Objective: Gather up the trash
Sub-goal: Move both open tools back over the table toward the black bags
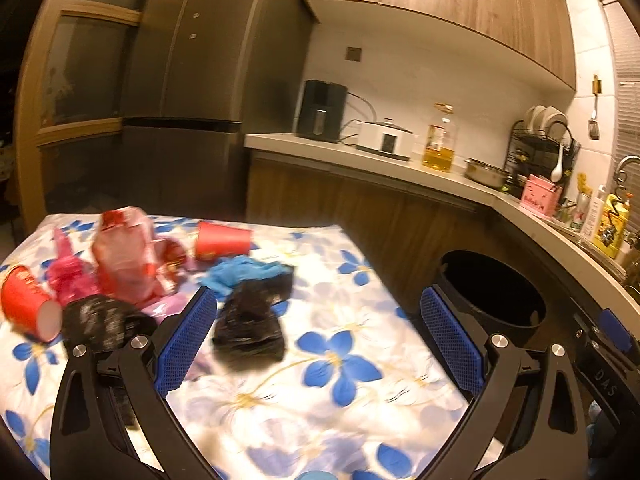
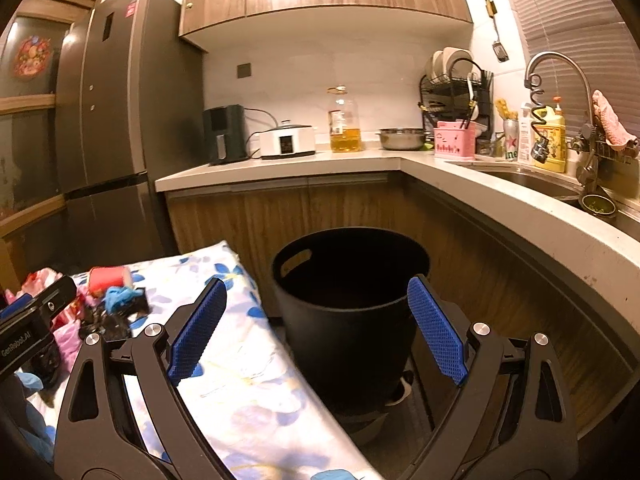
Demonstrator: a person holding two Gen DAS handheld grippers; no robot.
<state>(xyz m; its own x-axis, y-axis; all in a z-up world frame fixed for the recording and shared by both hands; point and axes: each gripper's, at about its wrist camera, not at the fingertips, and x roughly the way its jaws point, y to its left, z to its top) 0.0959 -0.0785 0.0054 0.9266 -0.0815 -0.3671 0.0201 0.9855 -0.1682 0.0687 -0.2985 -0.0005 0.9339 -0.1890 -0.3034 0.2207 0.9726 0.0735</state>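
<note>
Trash lies on a table under a blue-flowered cloth (image 1: 340, 400): two red paper cups (image 1: 222, 240) (image 1: 26, 304), a clear wrapper with red print (image 1: 124, 256), a pink bag (image 1: 68, 276), a blue glove (image 1: 240, 274) and two black crumpled bags (image 1: 248, 328) (image 1: 96, 320). My left gripper (image 1: 316, 296) hangs open over the cloth. The nearer black bag lies between its blue pads (image 1: 188, 340), untouched. My right gripper (image 2: 317, 282) is open and empty, facing the black bin (image 2: 348, 292). The bin (image 1: 492, 288) stands on the floor right of the table.
An L-shaped counter (image 2: 280, 168) behind the bin carries an air fryer (image 2: 224, 134), a white cooker (image 2: 286, 142), an oil bottle (image 2: 344, 124), a steel bowl (image 2: 402, 138) and a dish rack (image 2: 452, 84). A sink with a faucet (image 2: 560, 76) is right, a fridge (image 2: 108, 120) left.
</note>
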